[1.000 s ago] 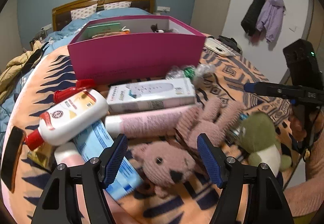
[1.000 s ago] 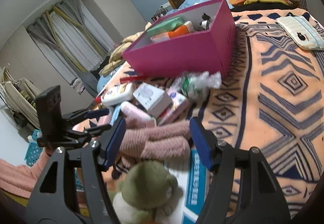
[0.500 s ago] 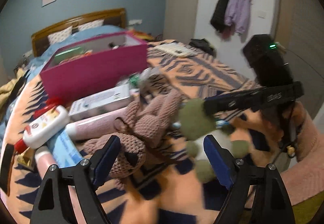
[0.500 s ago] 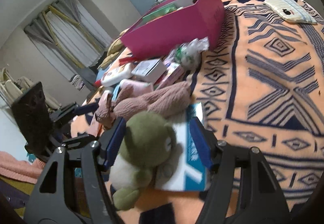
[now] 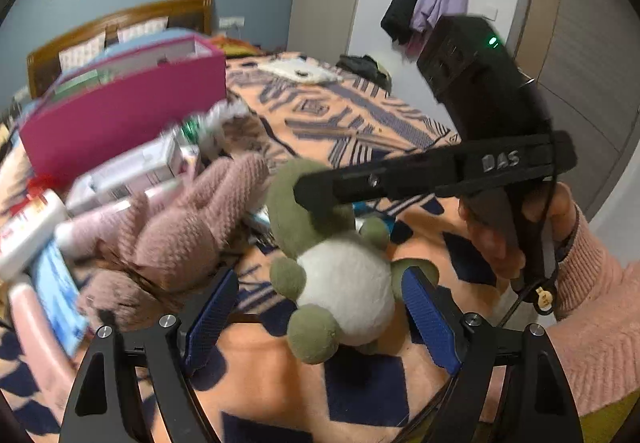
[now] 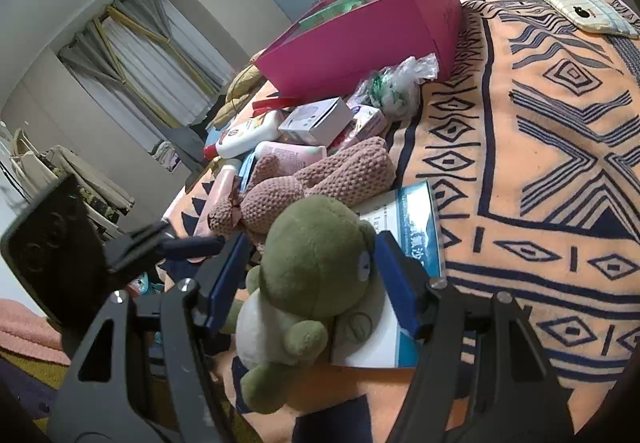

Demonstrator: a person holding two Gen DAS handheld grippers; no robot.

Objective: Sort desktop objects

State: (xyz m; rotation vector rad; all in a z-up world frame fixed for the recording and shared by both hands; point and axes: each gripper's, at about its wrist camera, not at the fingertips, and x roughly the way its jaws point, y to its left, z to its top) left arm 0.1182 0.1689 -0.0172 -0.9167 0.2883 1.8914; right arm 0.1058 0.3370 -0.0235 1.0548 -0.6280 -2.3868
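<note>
A green and white plush frog [image 6: 316, 263] lies on a white and blue box [image 6: 418, 227] on the patterned blanket. My right gripper [image 6: 310, 283] is open, and the frog's head sits between its blue pads. In the left wrist view the frog [image 5: 344, 283] lies between the pads of my open left gripper [image 5: 320, 319]. There the right gripper [image 5: 316, 199] reaches in over the frog's head. A pink knitted bunny [image 5: 180, 235] lies just left of the frog. The left gripper [image 6: 192, 243] shows at the left of the right wrist view.
A magenta box [image 6: 360, 39] holding a few items stands further up the bed. In front of it lie a lotion bottle [image 6: 248, 133], a white carton [image 6: 316, 121], a pink tube [image 6: 292, 153] and a plastic bag [image 6: 394, 85]. A hand in a pink sleeve [image 5: 592, 283] holds the right gripper.
My left gripper swung right from the bunny to the frog. My right gripper moved forward, so the frog's head now sits between its pads. Both stayed open.
</note>
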